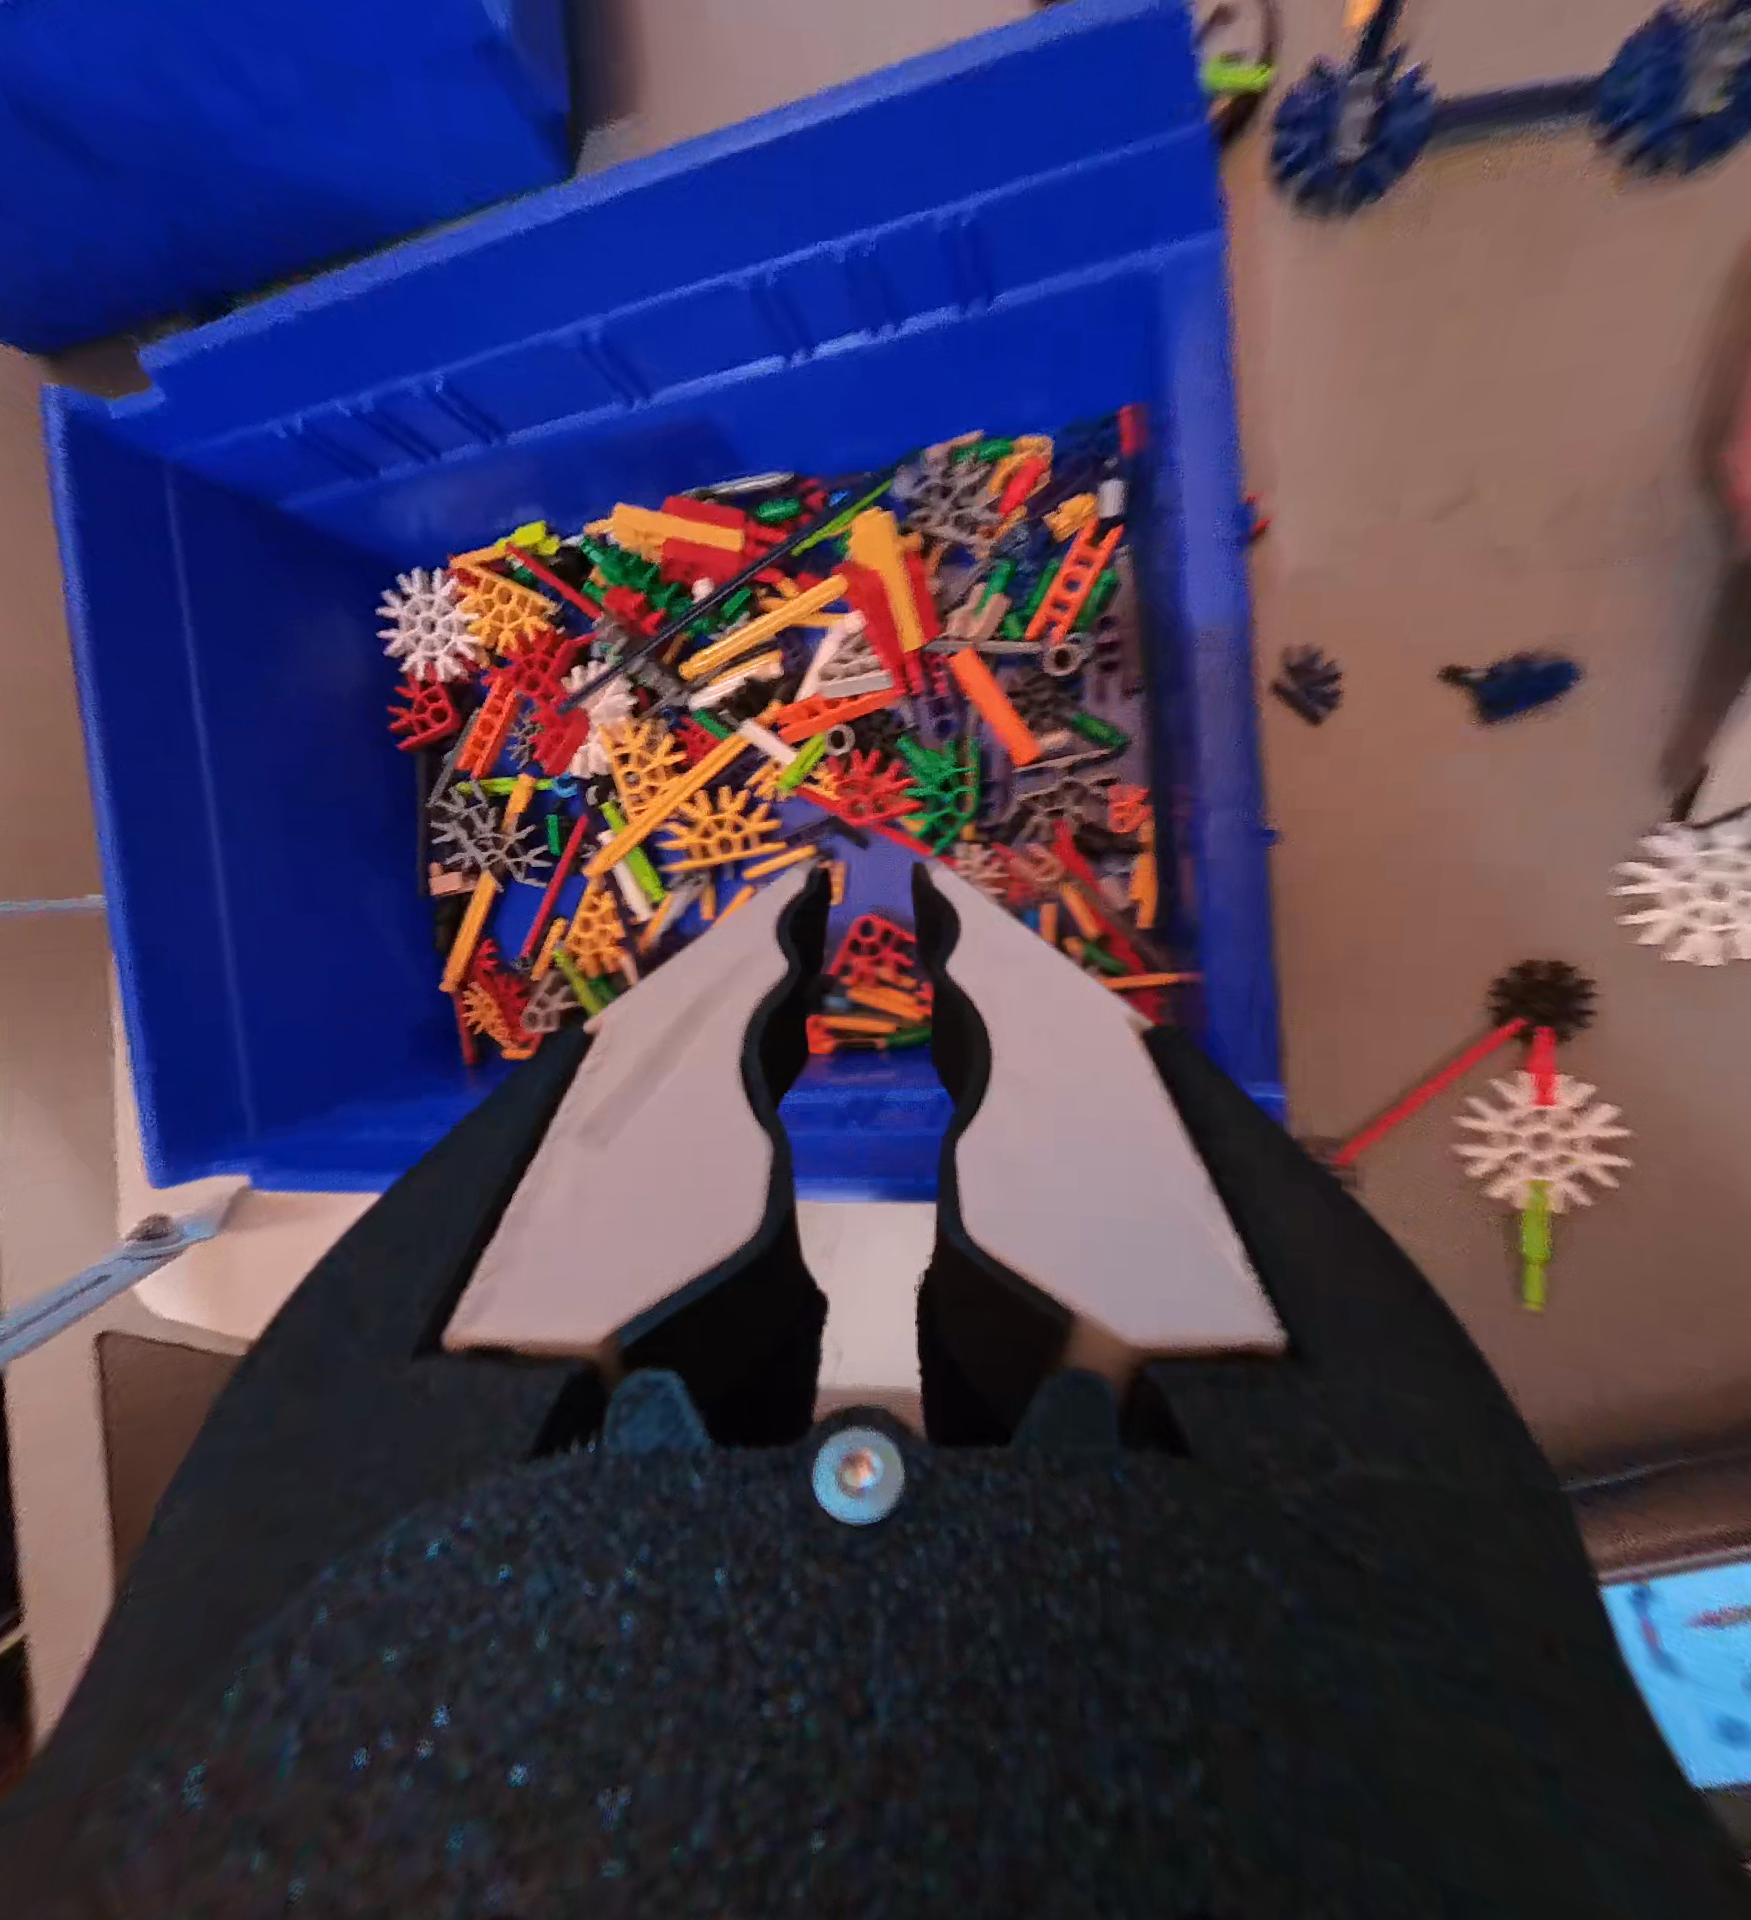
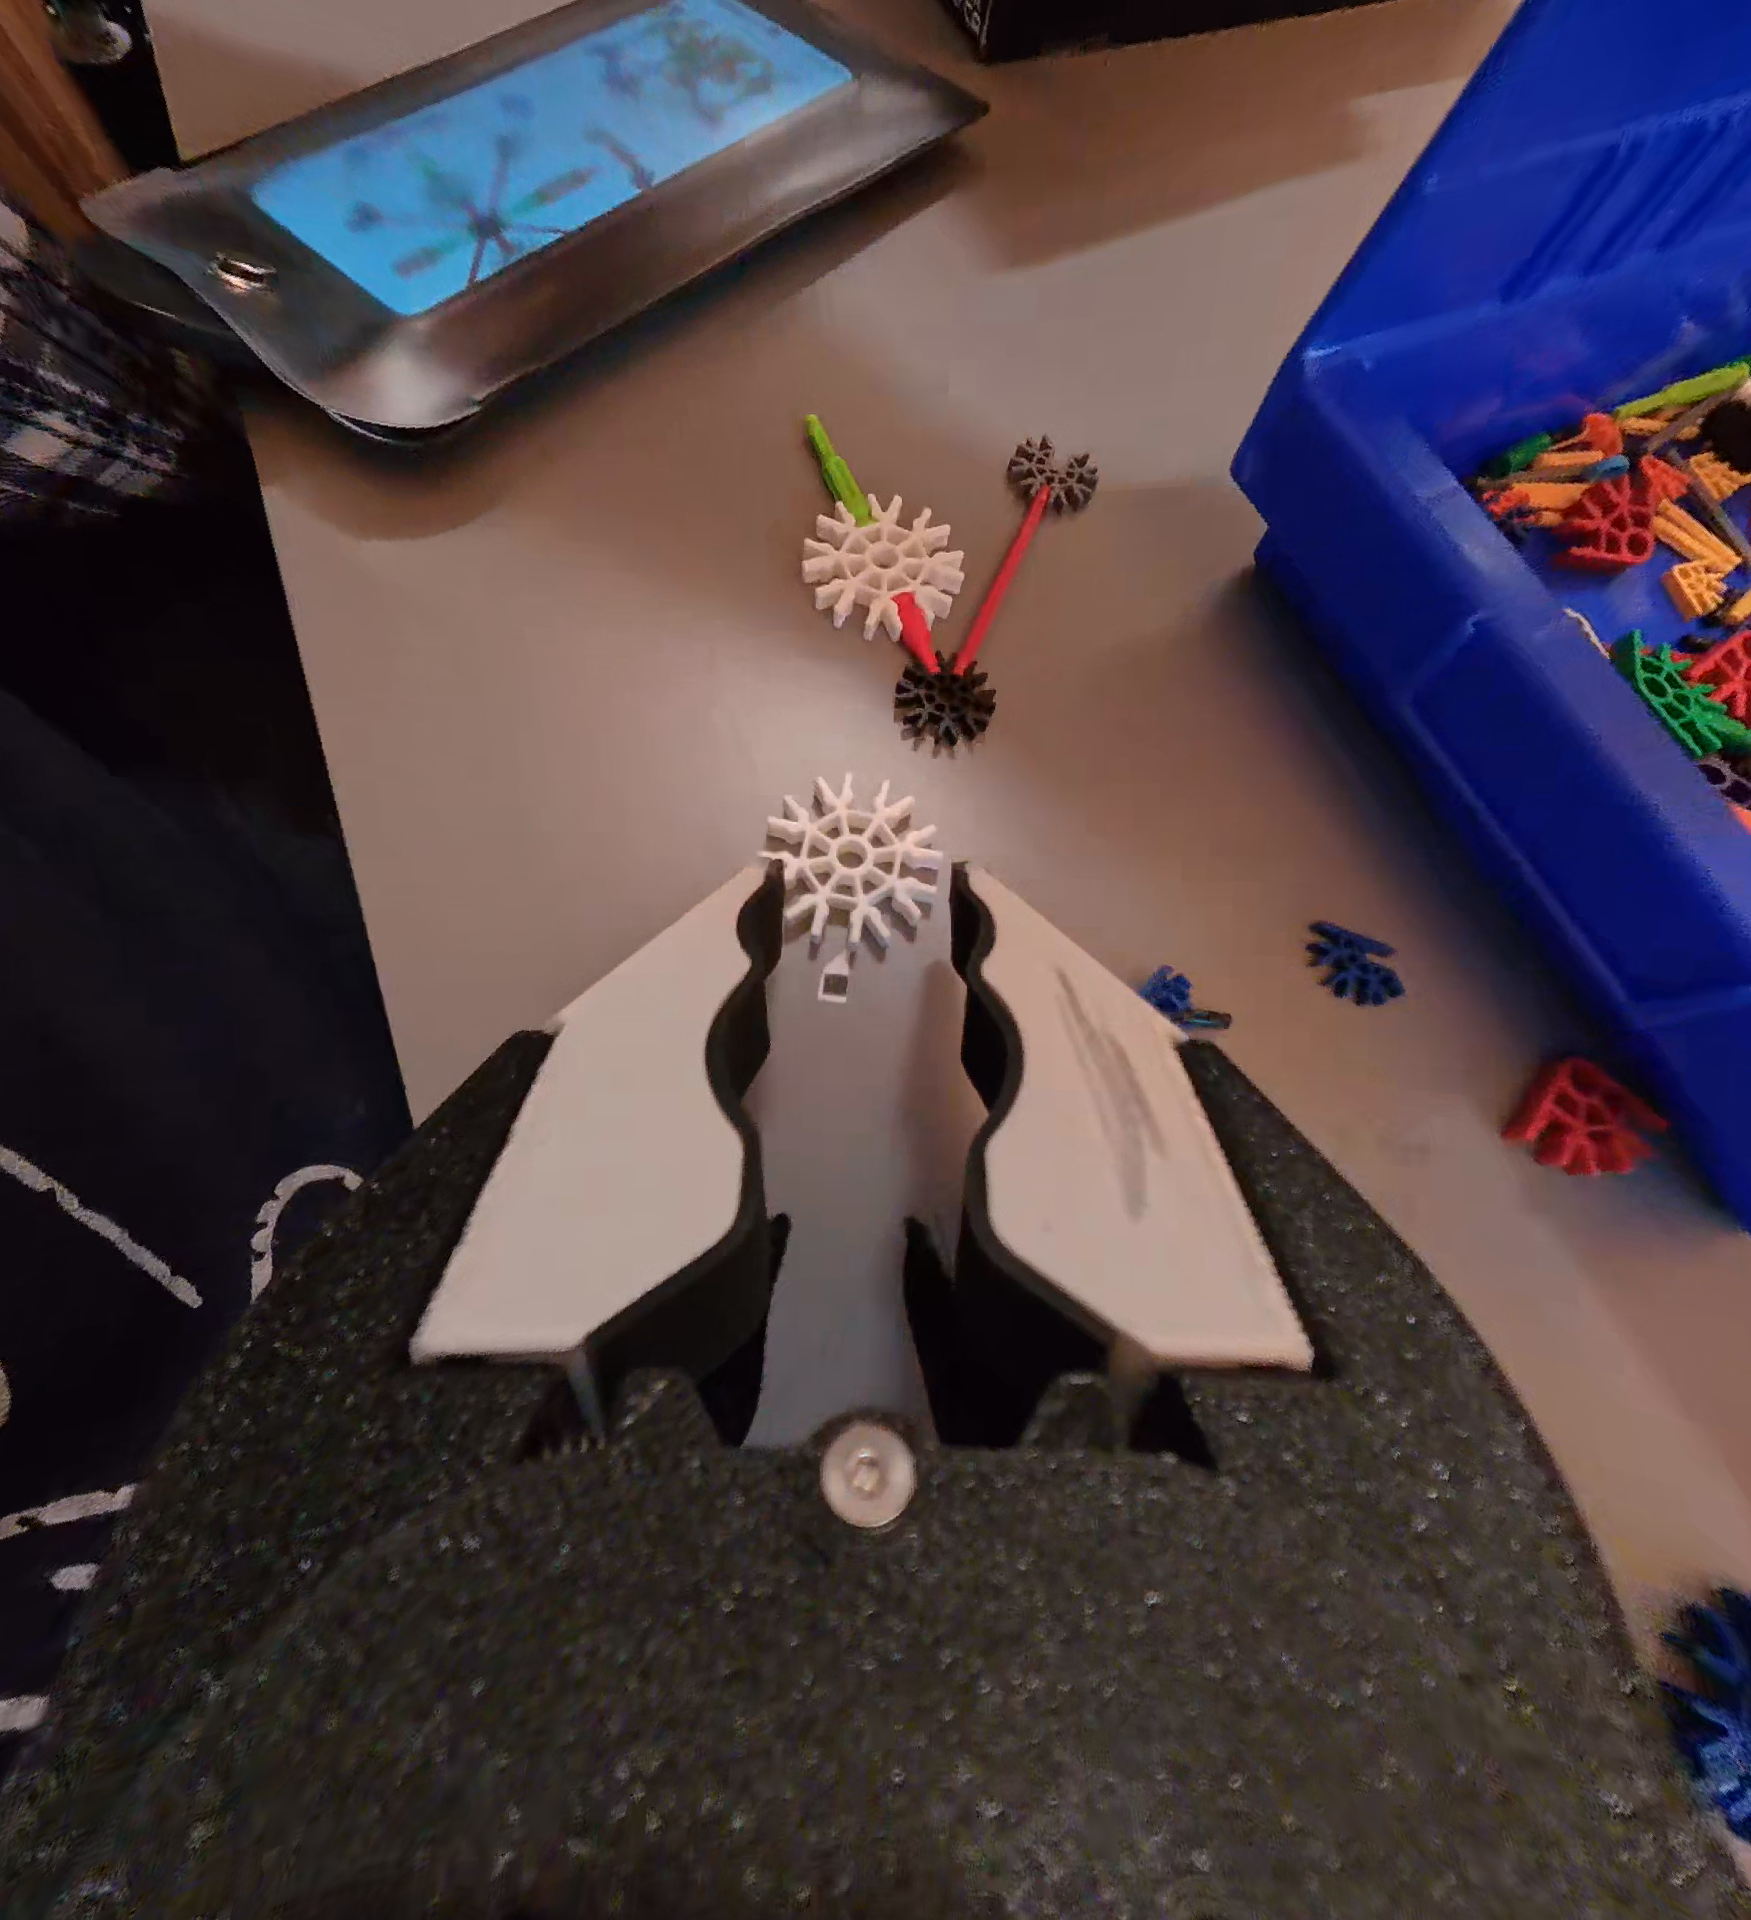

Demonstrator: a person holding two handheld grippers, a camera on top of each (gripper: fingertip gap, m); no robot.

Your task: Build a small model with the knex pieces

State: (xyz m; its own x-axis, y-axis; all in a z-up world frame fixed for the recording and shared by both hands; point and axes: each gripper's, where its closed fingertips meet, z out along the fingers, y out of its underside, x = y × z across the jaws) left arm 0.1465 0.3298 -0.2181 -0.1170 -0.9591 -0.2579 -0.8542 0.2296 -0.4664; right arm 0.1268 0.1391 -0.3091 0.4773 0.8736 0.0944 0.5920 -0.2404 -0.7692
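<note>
My left gripper (image 1: 869, 885) is open and empty. It hovers over a blue bin (image 1: 258, 790) holding a heap of coloured construction-toy rods and connectors (image 1: 777, 727). My right gripper (image 2: 860, 883) is shut on a white snowflake connector (image 2: 855, 868), a fingertip touching each side, low over the beige table. Just beyond lies a small assembly: a white snowflake (image 2: 881, 566) with a green rod (image 2: 835, 462), and red rods joining a black connector (image 2: 944, 701) and a dark grey one (image 2: 1053, 473). The left wrist view shows this assembly (image 1: 1541, 1138) and the held connector (image 1: 1718, 888).
A tablet with a lit screen (image 2: 538, 177) lies at the table's far left corner. Loose blue pieces (image 2: 1354, 961) and a red connector (image 2: 1583, 1117) lie beside the bin wall (image 2: 1473, 675). A blue wheel-like assembly (image 1: 1515, 104) and a second blue bin (image 1: 227, 135) sit farther off. The gap from one gripper's tips to the other's is roughly 20 centimeters.
</note>
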